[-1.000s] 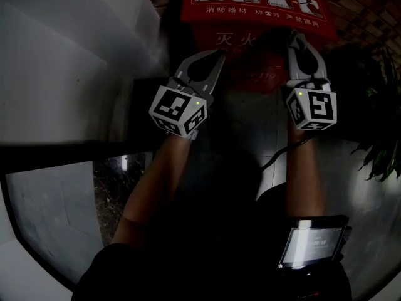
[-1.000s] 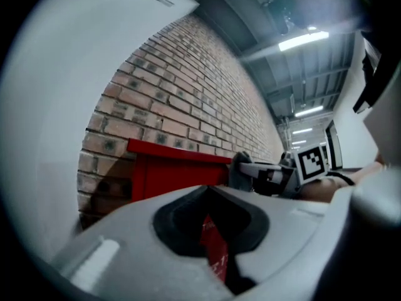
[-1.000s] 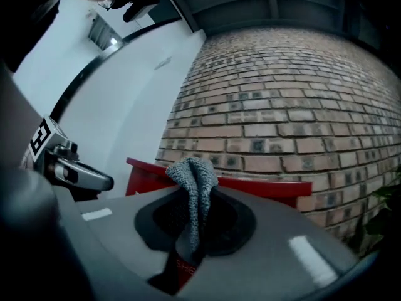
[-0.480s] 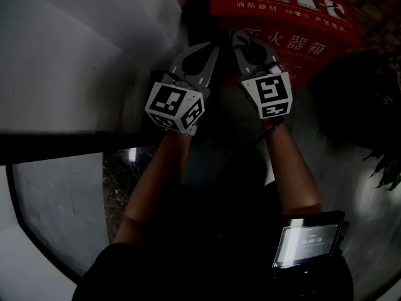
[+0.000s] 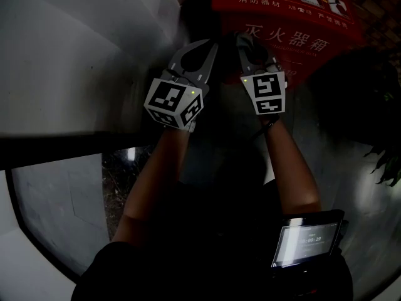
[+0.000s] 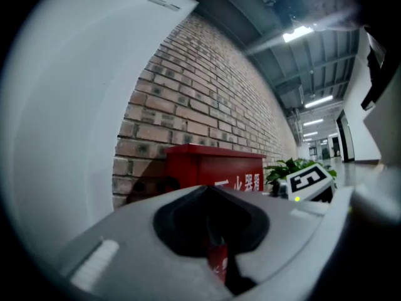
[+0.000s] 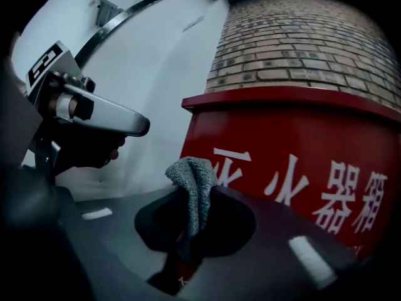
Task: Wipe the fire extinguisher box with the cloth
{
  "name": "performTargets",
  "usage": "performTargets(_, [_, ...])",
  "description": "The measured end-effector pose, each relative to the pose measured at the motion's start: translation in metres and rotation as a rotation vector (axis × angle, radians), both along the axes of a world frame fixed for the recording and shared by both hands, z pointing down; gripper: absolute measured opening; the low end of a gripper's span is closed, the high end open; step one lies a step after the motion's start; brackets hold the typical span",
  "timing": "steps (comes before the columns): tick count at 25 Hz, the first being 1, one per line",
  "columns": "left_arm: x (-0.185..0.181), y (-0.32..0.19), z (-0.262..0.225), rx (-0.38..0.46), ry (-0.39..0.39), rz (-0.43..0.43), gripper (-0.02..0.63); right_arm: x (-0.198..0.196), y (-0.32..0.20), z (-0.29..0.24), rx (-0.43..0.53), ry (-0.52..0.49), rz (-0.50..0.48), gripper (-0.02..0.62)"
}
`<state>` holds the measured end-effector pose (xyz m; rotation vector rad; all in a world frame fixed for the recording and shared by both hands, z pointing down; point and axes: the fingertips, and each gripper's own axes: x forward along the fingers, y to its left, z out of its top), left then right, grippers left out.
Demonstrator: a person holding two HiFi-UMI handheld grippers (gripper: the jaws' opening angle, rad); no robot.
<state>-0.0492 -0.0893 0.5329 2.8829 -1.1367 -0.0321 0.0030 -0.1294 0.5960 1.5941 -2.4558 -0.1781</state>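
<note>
**A:** Two sets of tongs are raised side by side. What is held by them?

**B:** A small grey knitted cloth (image 7: 193,179) is pinched in the closed right tongs (image 5: 241,38), with its tuft pushed out past the tips. The left tongs (image 5: 215,44) are closed on nothing. The red metal fire extinguisher box (image 5: 285,24), lettered in white, is set at twelve o'clock against the brick wall (image 6: 207,99). Whether it is touched by the cloth cannot be told.

**A:** What could go wrong?

**B:** Little cloth is shown beyond the tips. If it is pressed hard, the paint could be scraped by bare tongs, or the cloth could be dragged out by friction.

**A:** What is in the way?

**B:** The left tongs are placed just beside the right, at nine o'clock, so a leftward stroke could be blocked. A white wall (image 5: 75,55) is found further out at nine o'clock. A green leafy plant (image 6: 291,168) is found at three o'clock.
</note>
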Motion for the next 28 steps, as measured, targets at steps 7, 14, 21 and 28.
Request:
performTargets(7, [0.034,0.006,0.006,-0.003,0.005,0.053,-0.005,0.075,0.009,0.01,-0.007,-0.033,0.095,0.034])
performTargets(14, [0.06,0.01,0.01,-0.006,0.003,0.075,-0.005,0.166,0.024,0.029,-0.046,-0.065,0.234,0.034])
performTargets(21, [0.065,0.007,0.011,-0.008,-0.001,0.064,-0.004,0.257,0.037,0.042,-0.07,-0.143,0.405,0.035])
performTargets(28, [0.06,-0.004,0.014,-0.013,0.005,0.012,-0.005,0.219,0.045,0.027,0.012,-0.12,0.317,0.034])
